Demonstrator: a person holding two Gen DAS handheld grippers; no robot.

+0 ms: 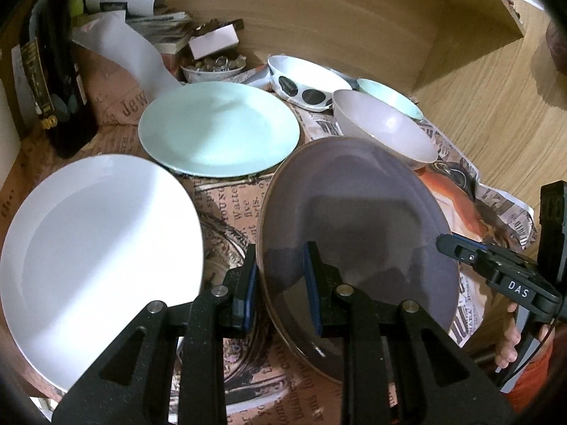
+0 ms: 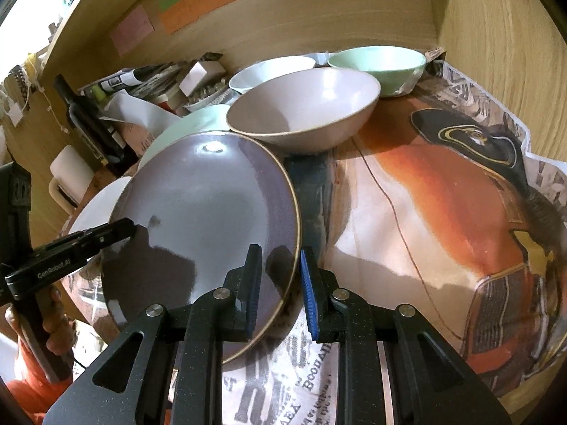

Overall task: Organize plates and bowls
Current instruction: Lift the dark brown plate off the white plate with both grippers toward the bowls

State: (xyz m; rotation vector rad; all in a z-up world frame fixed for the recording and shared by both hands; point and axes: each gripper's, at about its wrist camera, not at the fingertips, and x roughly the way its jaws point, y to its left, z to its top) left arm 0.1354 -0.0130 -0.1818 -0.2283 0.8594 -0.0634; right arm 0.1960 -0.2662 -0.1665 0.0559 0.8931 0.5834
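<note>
A grey-purple plate (image 1: pixel 361 226) with a brown rim lies tilted on the newspaper. My left gripper (image 1: pixel 281 279) has one finger on each side of its left rim, closed around it. My right gripper (image 2: pixel 281 283) straddles the same plate's (image 2: pixel 205 212) right rim, jaws slightly apart from it. A white plate (image 1: pixel 95 258) lies at the left, a mint plate (image 1: pixel 219 127) behind. A beige bowl (image 2: pixel 304 106), a mint bowl (image 2: pixel 379 63) and a white spotted bowl (image 1: pixel 304 81) stand behind.
A dark bottle (image 1: pixel 53 71) stands at the left. Folded newspapers (image 1: pixel 141 10), a small white box (image 1: pixel 212 40) and a dish of small items (image 1: pixel 212 65) sit at the back. Wooden walls (image 2: pixel 319 10) close in the back and right.
</note>
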